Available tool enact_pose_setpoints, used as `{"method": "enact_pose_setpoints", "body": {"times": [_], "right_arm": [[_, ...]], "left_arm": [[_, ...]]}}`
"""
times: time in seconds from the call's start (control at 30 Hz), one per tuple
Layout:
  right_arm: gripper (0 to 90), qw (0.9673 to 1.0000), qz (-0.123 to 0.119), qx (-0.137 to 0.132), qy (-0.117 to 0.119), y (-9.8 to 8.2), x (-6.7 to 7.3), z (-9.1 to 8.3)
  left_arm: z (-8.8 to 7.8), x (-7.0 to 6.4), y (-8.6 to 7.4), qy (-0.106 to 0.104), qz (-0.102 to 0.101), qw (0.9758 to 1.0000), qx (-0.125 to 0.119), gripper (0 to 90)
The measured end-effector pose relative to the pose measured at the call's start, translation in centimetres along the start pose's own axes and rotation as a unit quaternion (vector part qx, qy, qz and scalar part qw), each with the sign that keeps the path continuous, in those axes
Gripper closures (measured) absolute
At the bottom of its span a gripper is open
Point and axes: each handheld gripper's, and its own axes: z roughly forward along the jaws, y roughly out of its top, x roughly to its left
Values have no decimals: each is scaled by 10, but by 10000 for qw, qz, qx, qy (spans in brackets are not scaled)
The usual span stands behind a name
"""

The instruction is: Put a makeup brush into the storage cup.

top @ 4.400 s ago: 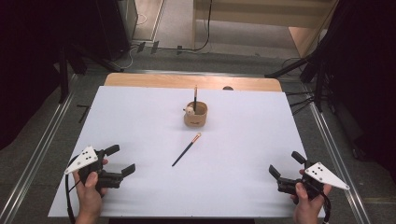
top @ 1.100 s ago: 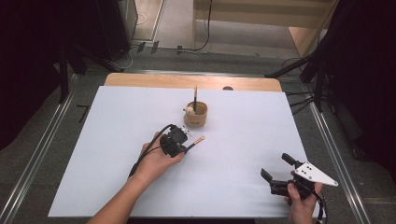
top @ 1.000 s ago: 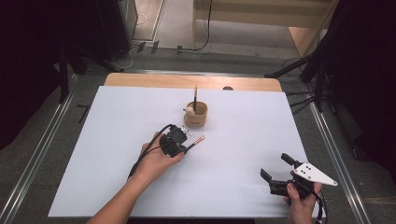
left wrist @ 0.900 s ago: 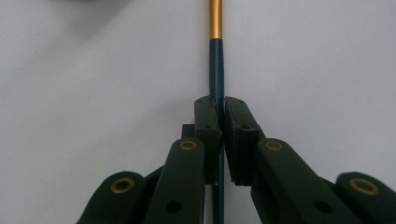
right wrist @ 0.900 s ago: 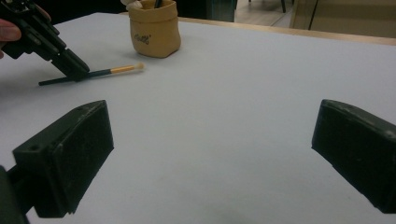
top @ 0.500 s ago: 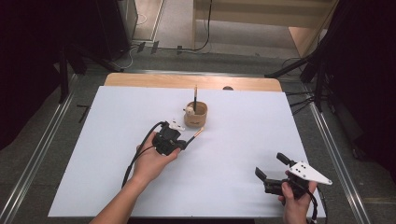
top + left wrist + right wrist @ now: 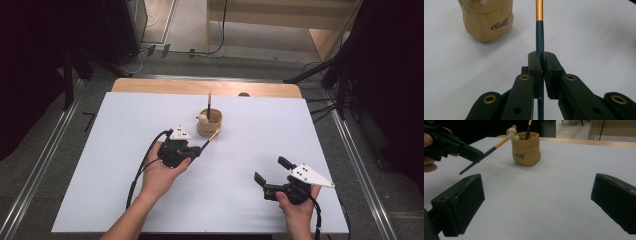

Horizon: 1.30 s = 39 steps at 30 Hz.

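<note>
White bench (image 7: pixel 115 200), dark room around. Centre-left of the high view: left gripper (image 7: pixel 196 151), fingers clamped on a pen (image 7: pixel 210 139), tip just beside the tan holder (image 7: pixel 210 126). Lower right: right gripper (image 7: pixel 270 172), fingers wide apart, empty. Lift the tip over the rim, clear the pen already standing inside, then release.

Two handheld black grippers: the left gripper (image 7: pixel 197 151) and right gripper (image 7: pixel 268 172) each carry a pale grey three-cornered plate dotted with dark marks and trail a black cable. Brass-coloured rivets pin the linked jaw arms. Both forearms are bare, without sleeves.
</note>
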Motion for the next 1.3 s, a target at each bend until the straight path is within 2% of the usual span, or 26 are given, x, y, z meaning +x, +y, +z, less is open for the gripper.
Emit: {"method": "enact_pose_setpoints", "body": {"times": [0.1,0.27,0.37,0.6,0.7,0.73,0.93,1.03,1.13,1.2,1.3], "right_arm": [[0,9997,130,-89,187,5,8,7],[15,9985,376,-189,344,14,19,22],[47,9977,507,-229,393,19,25,32],[129,9952,813,-295,451,29,37,50],[170,9923,1075,-320,522,30,39,57],[191,9902,1218,-360,584,30,40,60],[236,9881,1342,-365,659,30,45,67],[253,9871,1391,-392,694,32,48,71],[289,9859,1449,-406,734,32,50,75],[316,9827,1587,-447,840,33,51,78],[359,9805,1675,-453,921,33,52,81]], "left_arm": [[-2,-1,0,-46,34,9999,-105,858],[-5,-4,0,-82,24,9996,-271,858],[-5,-6,0,-168,-21,9990,-404,858],[-7,-15,0,-166,138,9979,-615,859],[-8,-16,-1,-190,114,9971,-725,858],[-8,-17,-2,-195,104,9969,-751,858],[-10,-21,-3,-228,169,9958,-872,858],[-10,-25,-4,-284,266,9946,-961,858],[-10,-26,-4,-337,254,9941,-1004,858],[-10,-27,-4,-364,248,9935,-1047,858],[-9,-29,-4,-364,268,9931,-1081,858]]}}
